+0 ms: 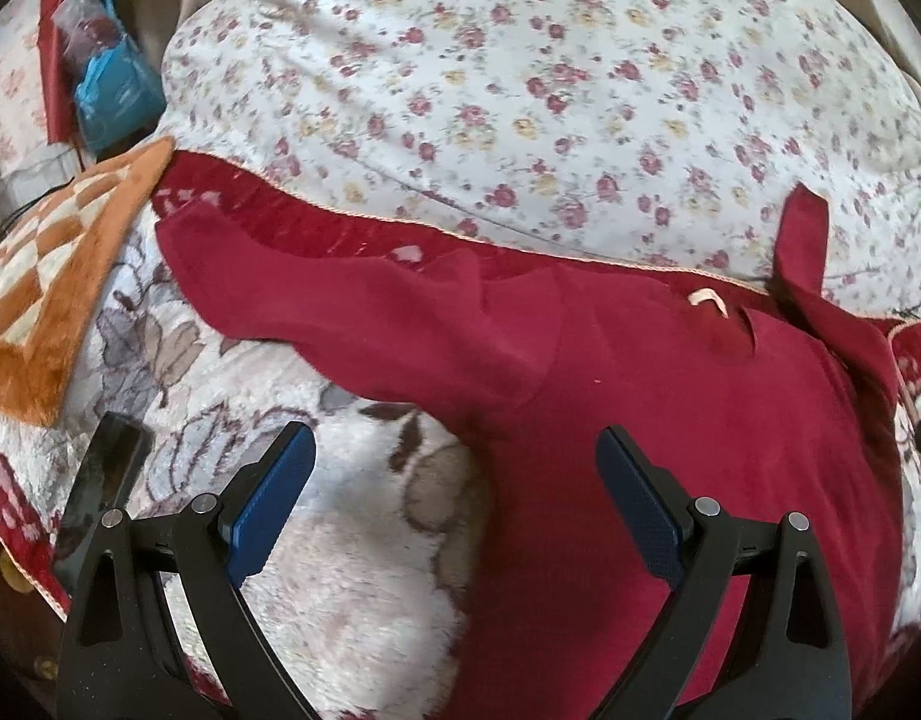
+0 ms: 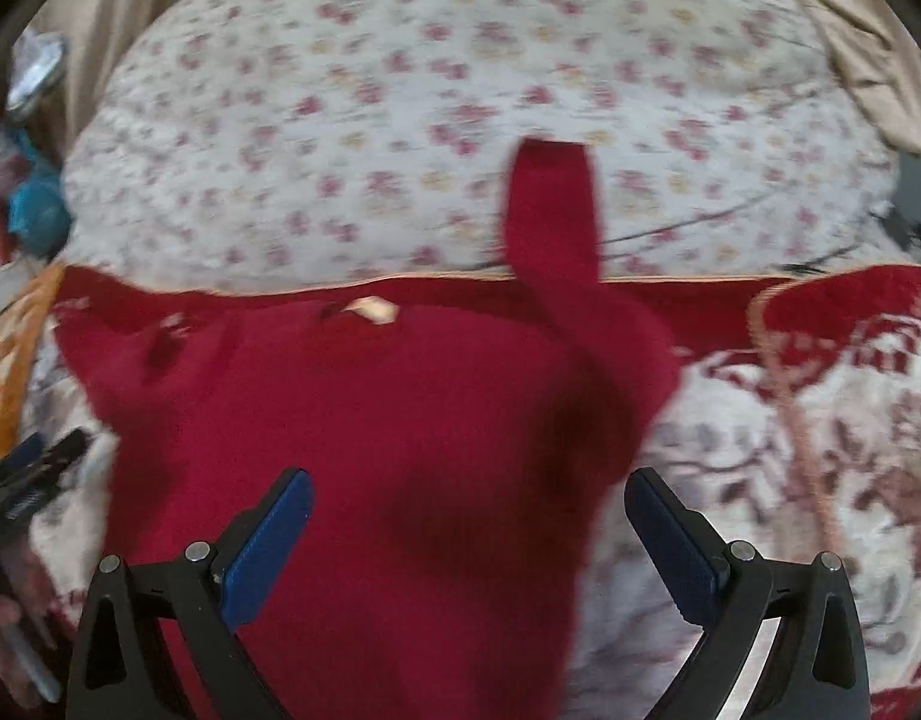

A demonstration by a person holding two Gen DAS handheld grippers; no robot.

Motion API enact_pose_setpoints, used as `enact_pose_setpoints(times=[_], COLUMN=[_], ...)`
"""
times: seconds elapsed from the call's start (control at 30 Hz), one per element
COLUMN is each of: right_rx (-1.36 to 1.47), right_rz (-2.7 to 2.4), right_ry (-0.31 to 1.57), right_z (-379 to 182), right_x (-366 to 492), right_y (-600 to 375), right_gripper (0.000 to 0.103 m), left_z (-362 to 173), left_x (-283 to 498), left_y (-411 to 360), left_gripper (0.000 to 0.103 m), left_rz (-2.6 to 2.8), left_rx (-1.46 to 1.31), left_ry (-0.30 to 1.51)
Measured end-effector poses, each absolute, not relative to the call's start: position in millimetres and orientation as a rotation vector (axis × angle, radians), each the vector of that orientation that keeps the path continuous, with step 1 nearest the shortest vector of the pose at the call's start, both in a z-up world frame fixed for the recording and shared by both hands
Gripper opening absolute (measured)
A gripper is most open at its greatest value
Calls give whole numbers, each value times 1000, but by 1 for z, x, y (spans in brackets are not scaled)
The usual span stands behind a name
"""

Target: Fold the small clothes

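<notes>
We hold both tongs, left and right, wide open and empty above the soft red knit garment on the plush floral blanket.

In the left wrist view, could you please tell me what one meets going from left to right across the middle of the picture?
Orange checkered cloth → red garment's left sleeve → pale neck label → the other sleeve, sticking up over the floral pillow.
</notes>
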State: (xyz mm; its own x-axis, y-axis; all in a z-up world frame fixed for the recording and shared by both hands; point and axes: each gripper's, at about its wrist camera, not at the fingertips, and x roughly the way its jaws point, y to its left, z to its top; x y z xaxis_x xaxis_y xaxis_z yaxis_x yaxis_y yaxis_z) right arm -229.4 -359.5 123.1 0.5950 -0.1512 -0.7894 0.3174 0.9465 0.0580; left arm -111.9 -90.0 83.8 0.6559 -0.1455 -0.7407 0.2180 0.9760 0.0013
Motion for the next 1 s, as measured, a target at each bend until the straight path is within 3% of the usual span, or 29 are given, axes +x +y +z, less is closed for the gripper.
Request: enact_pose_setpoints(times=[0.3,1.0], right_rx=[436,216], right_rz=[-97,-193], right_ry=[902,897], right_z=[106,75], right_x=[-197,-172], right_y=[-329,-318], right_gripper=[103,103], left_z=[75,46], left_x=[-103,-82], left_y=[-112,-121], left_gripper=[95,95], left_rz=[-227,-228], left_rx=[151,146], left_ry=[830,857])
